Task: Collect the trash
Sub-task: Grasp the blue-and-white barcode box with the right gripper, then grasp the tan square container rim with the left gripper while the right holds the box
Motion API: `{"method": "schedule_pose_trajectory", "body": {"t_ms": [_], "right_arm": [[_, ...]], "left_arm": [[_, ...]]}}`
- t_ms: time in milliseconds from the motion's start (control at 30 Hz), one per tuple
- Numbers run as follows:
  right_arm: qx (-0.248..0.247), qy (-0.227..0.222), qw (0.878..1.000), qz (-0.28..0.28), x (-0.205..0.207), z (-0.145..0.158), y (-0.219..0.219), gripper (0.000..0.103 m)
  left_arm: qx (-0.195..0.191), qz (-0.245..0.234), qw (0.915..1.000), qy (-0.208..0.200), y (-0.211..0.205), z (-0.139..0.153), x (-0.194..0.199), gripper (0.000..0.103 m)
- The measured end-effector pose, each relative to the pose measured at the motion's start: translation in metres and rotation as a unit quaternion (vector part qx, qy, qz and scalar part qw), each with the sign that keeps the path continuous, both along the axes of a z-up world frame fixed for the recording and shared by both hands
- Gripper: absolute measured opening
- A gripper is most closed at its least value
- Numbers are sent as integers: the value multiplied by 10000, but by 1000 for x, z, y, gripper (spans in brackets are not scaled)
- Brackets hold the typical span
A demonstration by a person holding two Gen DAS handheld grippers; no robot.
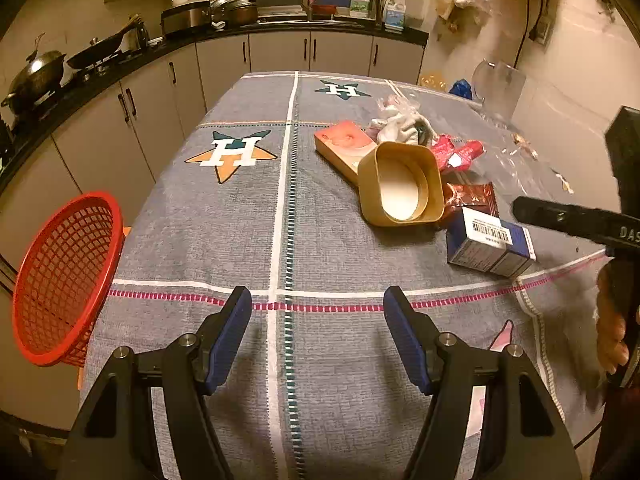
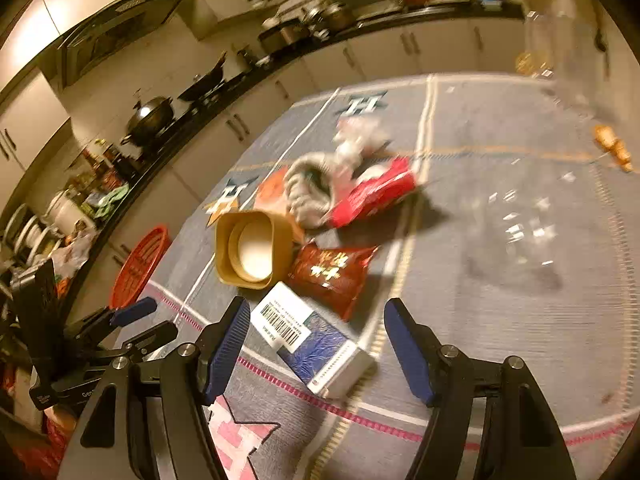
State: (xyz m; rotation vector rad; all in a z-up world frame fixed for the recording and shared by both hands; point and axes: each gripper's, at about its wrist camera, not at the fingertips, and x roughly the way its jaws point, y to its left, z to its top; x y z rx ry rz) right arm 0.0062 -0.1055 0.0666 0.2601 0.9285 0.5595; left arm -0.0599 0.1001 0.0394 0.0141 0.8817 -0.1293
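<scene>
Nearest to us, the left gripper (image 1: 318, 300) hangs over bare cloth with its jaws spread and nothing between them, and the right gripper (image 2: 318, 312) is likewise spread, with the blue-and-white carton (image 2: 320, 344) lying on the bench (image 1: 200, 240) between and just beyond its fingertips but not pinched. We judge the first risk here: the carton lies at an angle to the jaws, so closing on a corner could spin it away or crush one end. Just beyond it at 12 o'clock lie the dark red snack packet (image 2: 332, 272) and the tan square tub (image 2: 252, 248), tipped on its side; a wide sweep could catch the packet or roll the tub. Farther at 12 to 1 o'clock sit the bright red wrapper (image 2: 372, 196) and a crumpled grey-white wad (image 2: 312, 192), touching each other, so lifting one may drag the other. The right wrist view is blurred, which makes fine alignment uncertain. The red mesh basket (image 1: 64, 280) hangs tilted at the bench edge at 9 o'clock in the left view; if it is where the trash goes, a dropped item could miss the rim or tip it off. The two grippers are close together, so a crossing path risks collision.
</scene>
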Motion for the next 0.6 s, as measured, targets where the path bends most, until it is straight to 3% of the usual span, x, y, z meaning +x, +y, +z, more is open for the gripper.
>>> {"method": "schedule_pose_trajectory", "body": {"t_ms": [133,200,300,400,467,600], "right_arm": [[-488,-48,9974,523,-5,-11,28,72],[-786,-207,9925,916,-21,-11,45,69],[-1295,-441,9848,1070,-32,-11,60,60],[-1373,-475,9848,950,-27,-12,62,59],[-1375,-365,9860,871,-20,-19,61,39],[-1274,-476,9871,845,-24,-15,55,38]], "left_arm": [[47,-18,10000,37,-2,1,2,67],[54,-6,10000,33,1,3,5,67],[44,12,10000,57,2,6,13,67],[21,-2,10000,24,-1,11,20,67],[46,-30,10000,4,-6,14,25,67],[0,-94,10000,33,-13,17,36,67]]}}
